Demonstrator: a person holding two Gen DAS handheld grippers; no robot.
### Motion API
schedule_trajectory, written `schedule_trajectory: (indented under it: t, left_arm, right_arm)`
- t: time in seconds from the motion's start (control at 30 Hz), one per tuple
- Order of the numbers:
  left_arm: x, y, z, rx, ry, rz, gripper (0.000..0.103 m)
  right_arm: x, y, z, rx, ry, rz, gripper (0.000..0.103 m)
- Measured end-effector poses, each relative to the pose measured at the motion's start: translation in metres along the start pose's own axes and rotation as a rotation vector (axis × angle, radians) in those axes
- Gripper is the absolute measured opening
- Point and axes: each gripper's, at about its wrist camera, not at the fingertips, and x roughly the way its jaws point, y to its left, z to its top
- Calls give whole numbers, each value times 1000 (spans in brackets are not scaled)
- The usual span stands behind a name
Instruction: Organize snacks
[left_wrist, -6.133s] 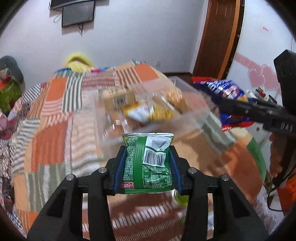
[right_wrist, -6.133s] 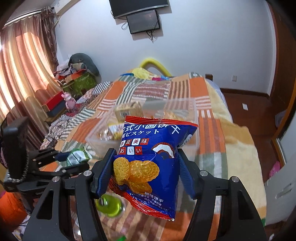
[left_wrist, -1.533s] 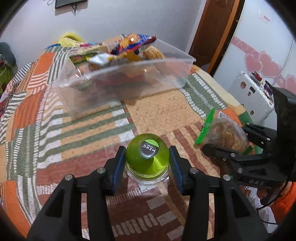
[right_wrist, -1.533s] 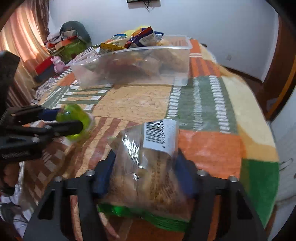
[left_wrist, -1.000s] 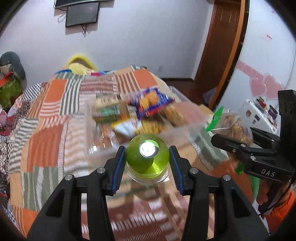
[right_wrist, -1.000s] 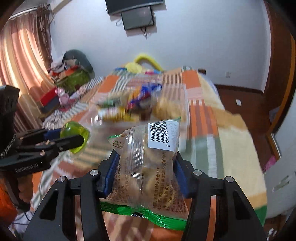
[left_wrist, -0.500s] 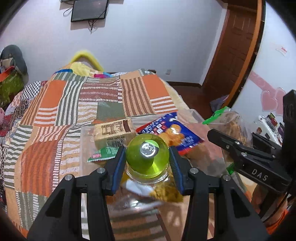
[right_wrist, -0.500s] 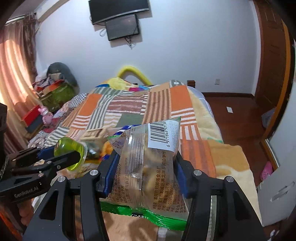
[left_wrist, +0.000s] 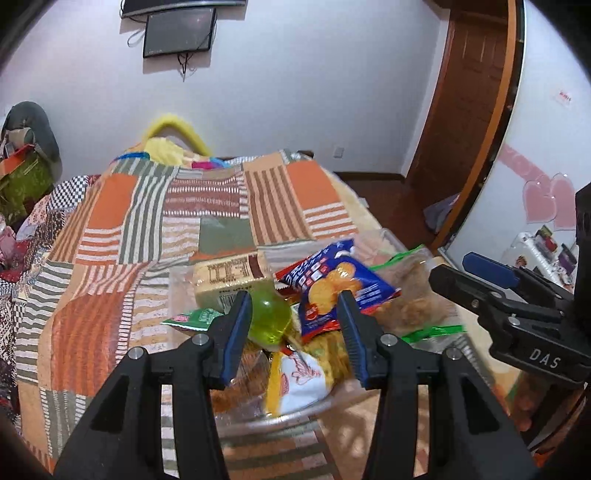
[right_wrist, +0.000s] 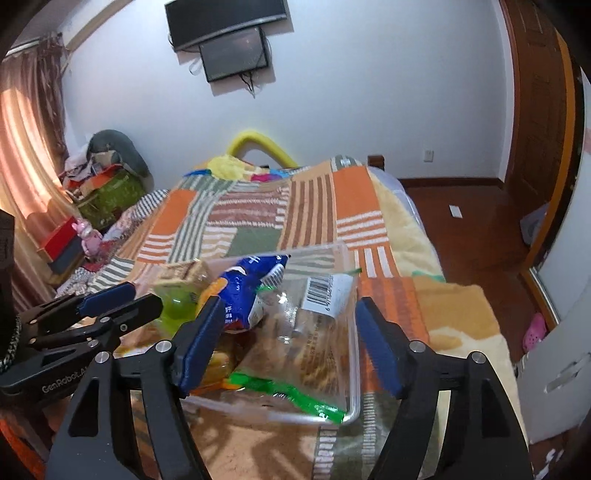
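Note:
A clear plastic bin (left_wrist: 295, 410) (right_wrist: 277, 415) stands on the bed, holding several snacks. Over its near side my left gripper (left_wrist: 293, 310) is open. The green jelly cup (left_wrist: 267, 317) (right_wrist: 177, 302) lies tilted in the bin just past the left pad, no longer filling the gap. My right gripper (right_wrist: 290, 306) hangs over the bin's right half with its jaws opening. The clear cookie bag with green edges (right_wrist: 306, 332) (left_wrist: 410, 291) lies below them, free of the pads. A blue cookie bag (left_wrist: 340, 284) (right_wrist: 247, 284) and a tan box (left_wrist: 229, 277) rest beside it.
The bin sits on a patchwork blanket (left_wrist: 147, 229) of orange, green and brown stripes. The bed's right edge drops to a wooden floor (right_wrist: 469, 229) and a brown door (left_wrist: 469, 92). Clutter and boxes (right_wrist: 103, 188) line the left wall. A white cabinet (left_wrist: 535, 243) stands at far right.
Both grippers came forward over the bin. The green cup dropped out of the left jaws into the bin. The right jaws spread and the clear cookie bag fell in.

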Motion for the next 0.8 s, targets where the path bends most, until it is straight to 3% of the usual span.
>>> schedule_trajectory:
  t: [0.33,0.47,0.63,0.8]
  left_arm:
    - [-120,-9,0,9,-209,22,48]
    - [-172,-19,-11,35,-304,45,48]
    - [-218,-27,-23,30,-375,47,61]
    - [-248,-35,-35,42,-422,61,75]
  right_arm:
    - [-97,30,11,-90,-172,45,70]
    - [-143,45,9,-124,-268,61,76]
    - [-185,59,1,-145,-364,70,80]
    - [-199,68,-6,-149,-415,58,95]
